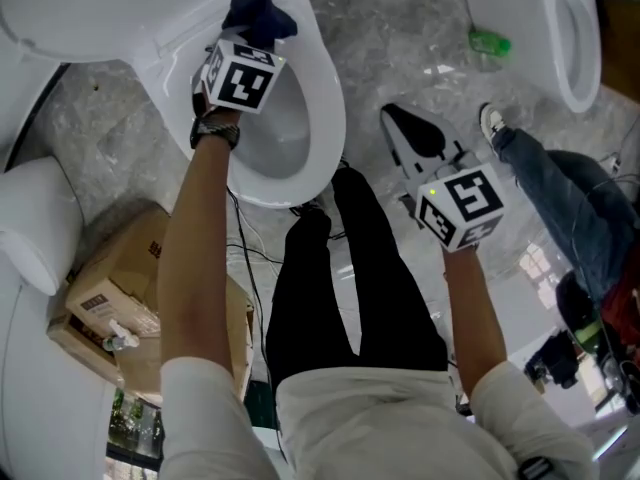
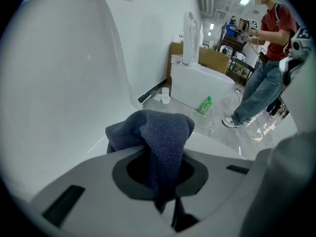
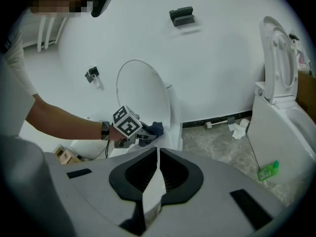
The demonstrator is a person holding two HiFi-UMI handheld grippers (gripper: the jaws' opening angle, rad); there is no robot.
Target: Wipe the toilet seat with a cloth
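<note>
The left gripper [image 1: 252,38] was found extended over the open toilet, its jaws clamped on a dark blue cloth [image 1: 258,15]. The left gripper view confirmed the grip: the cloth [image 2: 163,132] ran between the two dark pads and bunched out beyond the tips in a loose fold. The bunched end lay at the rear of the white toilet seat [image 1: 328,118], close to the foot of the raised lid [image 1: 90,8]. Whether the fabric pressed on the seat surface could not be established from any view. The right gripper [image 1: 393,118] was held well apart from the toilet, out over the grey marbled floor [image 1: 400,38] beside the operator's black-trousered legs [image 1: 350,288]. Its own view showed the jaws drawn together to a narrow slit, with nothing between them. That view also took in the left gripper [image 3: 143,135] and the cloth [image 3: 156,128] at the near edge of the seat, below the upright lid [image 3: 143,93]. Also noted were a green bottle [image 1: 490,42] on the floor next to a second toilet [image 1: 565,28], a cardboard box [image 1: 120,288] on the operator's left, and a second person in jeans [image 1: 560,183] standing to the right.
</note>
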